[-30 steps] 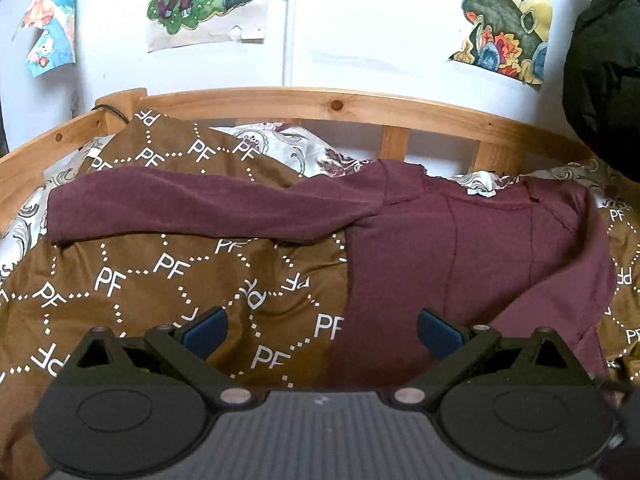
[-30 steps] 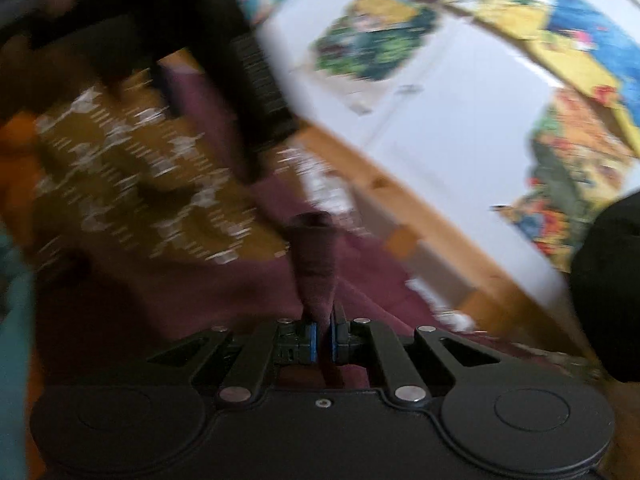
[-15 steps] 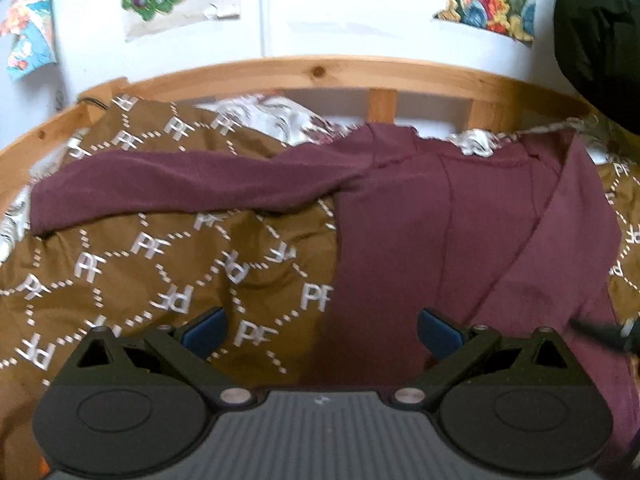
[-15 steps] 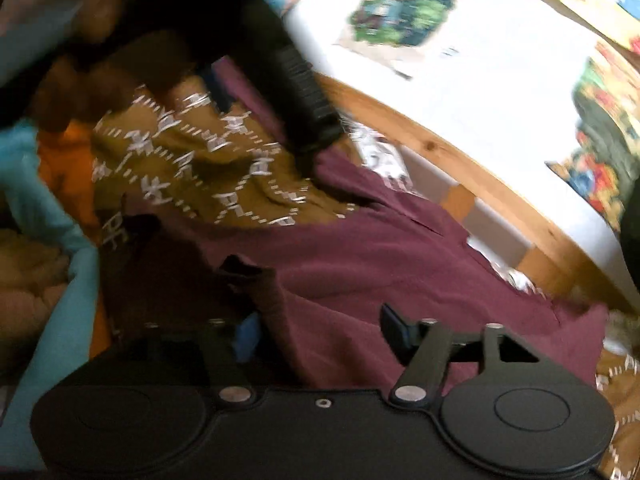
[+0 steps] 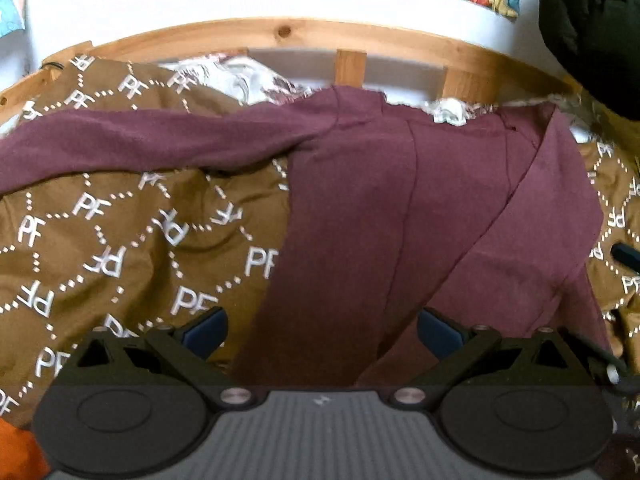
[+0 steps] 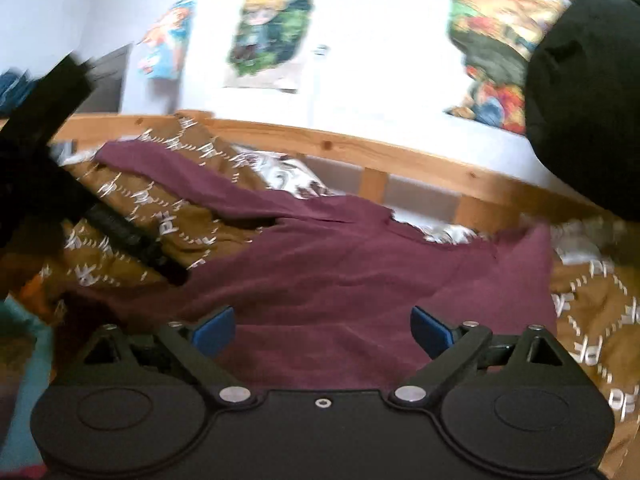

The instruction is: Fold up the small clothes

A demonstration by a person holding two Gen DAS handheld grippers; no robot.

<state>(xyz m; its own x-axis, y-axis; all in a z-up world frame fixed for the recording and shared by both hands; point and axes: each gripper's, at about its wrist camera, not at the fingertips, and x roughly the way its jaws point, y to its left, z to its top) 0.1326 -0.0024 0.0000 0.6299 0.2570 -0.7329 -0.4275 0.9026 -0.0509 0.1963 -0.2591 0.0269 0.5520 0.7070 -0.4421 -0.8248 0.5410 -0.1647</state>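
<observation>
A maroon long-sleeved top (image 5: 400, 208) lies on a brown "PF"-patterned cover (image 5: 120, 248). One sleeve (image 5: 160, 140) stretches out to the left; the other is folded across the body at the right. My left gripper (image 5: 320, 330) hovers open just above the top's lower hem, nothing between its blue pads. In the right wrist view the same top (image 6: 340, 272) spreads below my right gripper (image 6: 322, 330). Its jaws are opening wide, with no cloth pinched between them. The left gripper's black body (image 6: 120, 232) crosses that view at the left.
A wooden bed rail (image 5: 348, 40) runs along the back, with a white wall and colourful posters (image 6: 268, 28) behind it. A black garment (image 5: 592, 28) hangs at the upper right. Orange cloth (image 5: 16, 456) and teal fabric (image 6: 20, 380) lie at the near left.
My right gripper let go of the maroon sleeve it pinched and its jaws spread wide while it rolled and swung right. The left gripper came lower and closer to the top.
</observation>
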